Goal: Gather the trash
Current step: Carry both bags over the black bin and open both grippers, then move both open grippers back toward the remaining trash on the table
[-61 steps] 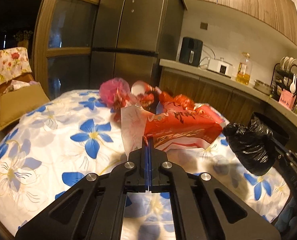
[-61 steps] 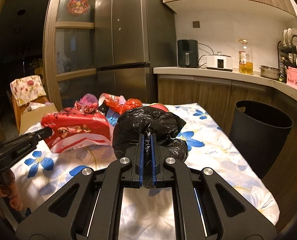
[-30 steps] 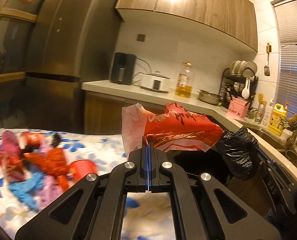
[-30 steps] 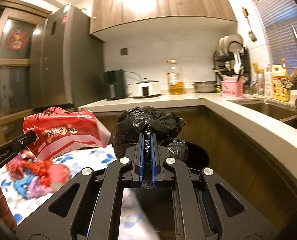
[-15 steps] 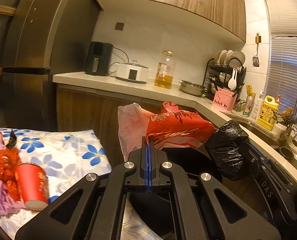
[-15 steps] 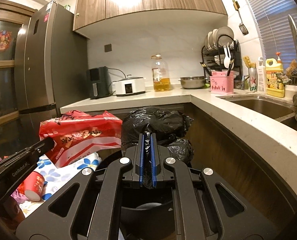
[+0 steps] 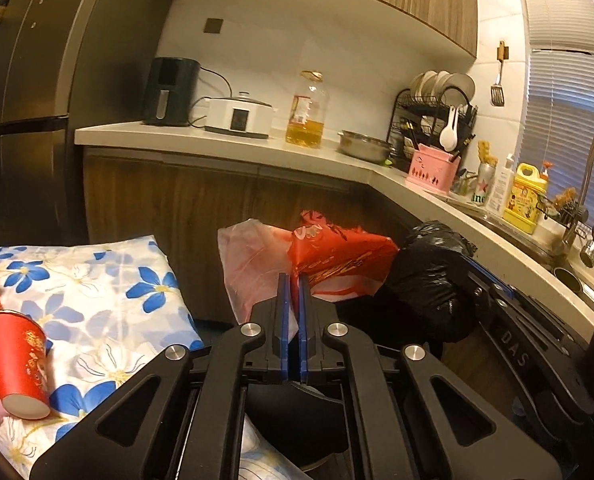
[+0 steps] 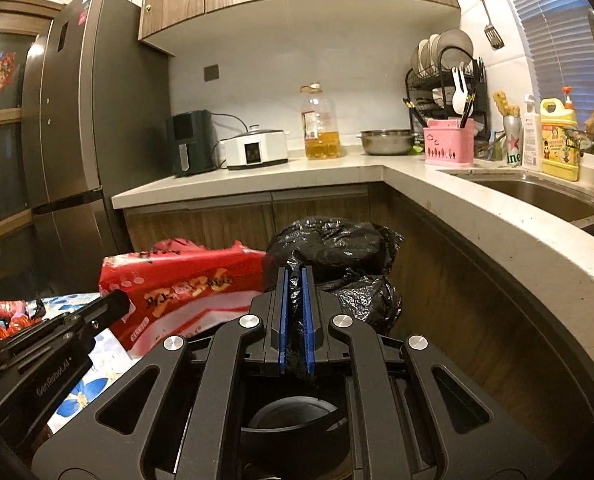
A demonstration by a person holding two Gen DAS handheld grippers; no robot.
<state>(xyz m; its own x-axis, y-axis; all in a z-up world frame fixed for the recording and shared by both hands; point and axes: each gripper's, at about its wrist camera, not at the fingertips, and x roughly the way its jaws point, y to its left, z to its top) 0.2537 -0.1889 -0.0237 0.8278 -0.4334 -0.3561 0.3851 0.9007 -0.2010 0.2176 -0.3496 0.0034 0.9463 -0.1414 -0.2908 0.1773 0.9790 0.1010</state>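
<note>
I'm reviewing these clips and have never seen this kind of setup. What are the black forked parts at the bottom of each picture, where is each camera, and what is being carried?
No robot here: a person holds a two-finger gripper in each hand, with a fisheye camera on each looking along its fingers. The left gripper pinches a red and pink plastic bag; its jaws are just starting to open. The right gripper is shut on a crumpled black trash bag. Both hang above a black bin. To the left is a table with a flowered cloth, where a red paper cup lies on its side.
</note>
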